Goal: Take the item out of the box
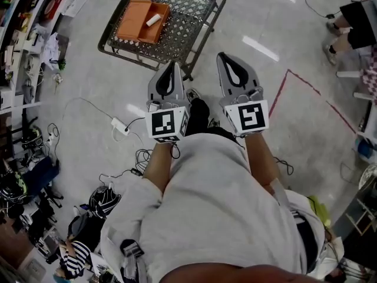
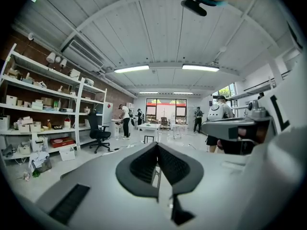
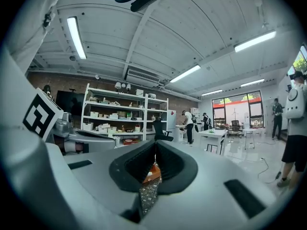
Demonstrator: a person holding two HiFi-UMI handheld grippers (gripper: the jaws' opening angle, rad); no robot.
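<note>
Two claws are up at chest height and both are closed with nothing in them: the left claw (image 1: 171, 66) has its dark ribbed pads pressed tip to tip in the left gripper view, and the right claw (image 1: 224, 58) shows the same, with only a sliver of orange and mesh glimpsed below the pads. Now the relation that matters: the orange box (image 1: 132, 22) sits ahead and off to the left of both claws, on the wire-mesh tabletop (image 1: 188, 22), well apart from either tip. The left claw is the nearer one, so I judge it the likelier to lead. Inside the box lies the item (image 1: 152, 20), a small white cylinder lying flat, its long axis on a diagonal with the far end swung to the right. The box looks parted by a wall into two bays, and the item is in the right-hand one. The box is smooth and rigid with shallow walls and an open top, plastic by the look. The item is round and pale, and I'd guess it could roll. The pick calls for opening first, then closing across the cylinder's short width. Nothing is out of the box yet
</note>
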